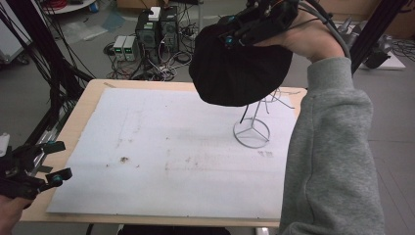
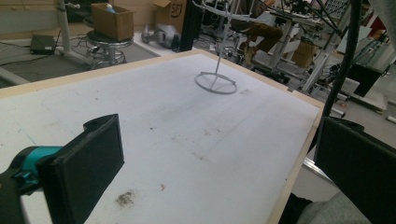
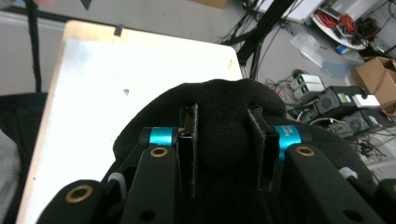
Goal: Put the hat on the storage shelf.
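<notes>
Black hat (image 1: 240,68) above wire stand (image 1: 251,131).

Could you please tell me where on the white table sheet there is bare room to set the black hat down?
The white table sheet lies bare from the open left gripper across to the grey wire stand. Crowded: the far right, around that stand, under the black fabric hat in the right gripper.
</notes>
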`<action>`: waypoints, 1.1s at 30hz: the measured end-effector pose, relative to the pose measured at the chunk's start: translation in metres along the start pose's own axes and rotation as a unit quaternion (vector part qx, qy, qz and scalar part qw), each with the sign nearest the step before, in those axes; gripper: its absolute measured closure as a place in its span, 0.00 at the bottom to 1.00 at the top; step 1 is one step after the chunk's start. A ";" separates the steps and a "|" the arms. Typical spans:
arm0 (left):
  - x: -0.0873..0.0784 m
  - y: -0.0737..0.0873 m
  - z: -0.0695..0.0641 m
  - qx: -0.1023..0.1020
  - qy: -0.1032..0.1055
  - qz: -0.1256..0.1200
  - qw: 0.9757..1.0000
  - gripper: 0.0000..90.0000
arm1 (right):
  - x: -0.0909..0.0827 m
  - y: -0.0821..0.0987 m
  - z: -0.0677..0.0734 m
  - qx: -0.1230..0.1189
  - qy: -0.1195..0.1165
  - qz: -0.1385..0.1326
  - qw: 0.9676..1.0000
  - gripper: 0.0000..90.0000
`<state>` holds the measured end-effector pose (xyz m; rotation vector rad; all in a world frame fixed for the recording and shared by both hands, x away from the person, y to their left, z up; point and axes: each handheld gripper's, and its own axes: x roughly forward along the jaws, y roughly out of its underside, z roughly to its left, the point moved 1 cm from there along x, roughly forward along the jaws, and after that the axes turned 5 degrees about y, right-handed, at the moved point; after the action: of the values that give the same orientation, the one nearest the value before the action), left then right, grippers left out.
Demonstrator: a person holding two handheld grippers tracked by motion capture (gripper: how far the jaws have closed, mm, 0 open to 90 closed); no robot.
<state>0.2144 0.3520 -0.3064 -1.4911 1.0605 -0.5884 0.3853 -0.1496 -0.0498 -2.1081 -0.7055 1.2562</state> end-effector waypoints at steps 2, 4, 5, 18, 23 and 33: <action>0.000 0.000 0.000 0.001 0.001 0.002 1.000 0.02 | 0.003 0.001 0.002 -0.003 0.005 0.008 1.000 0.77; 0.001 0.000 -0.001 0.001 0.001 0.002 1.000 0.02 | 0.004 0.002 0.005 -0.008 0.009 0.014 1.000 0.76; 0.001 0.000 -0.001 0.002 0.002 0.002 1.000 0.02 | 0.005 0.002 0.007 -0.014 0.013 0.018 1.000 0.76; 0.004 -0.002 -0.006 0.010 0.005 0.004 1.000 0.02 | 0.008 0.008 0.019 -0.023 0.016 0.041 0.999 0.75; 0.004 -0.002 -0.006 0.009 0.005 0.003 1.000 0.02 | 0.010 0.010 0.021 -0.016 0.015 0.038 0.999 0.73; 0.004 -0.002 -0.005 0.011 0.004 0.005 1.000 0.02 | 0.012 0.013 0.021 -0.004 0.010 0.038 0.999 0.69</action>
<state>0.2125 0.3458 -0.3038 -1.4656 1.0639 -0.5983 0.3736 -0.1459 -0.0746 -2.1693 -0.6288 1.2736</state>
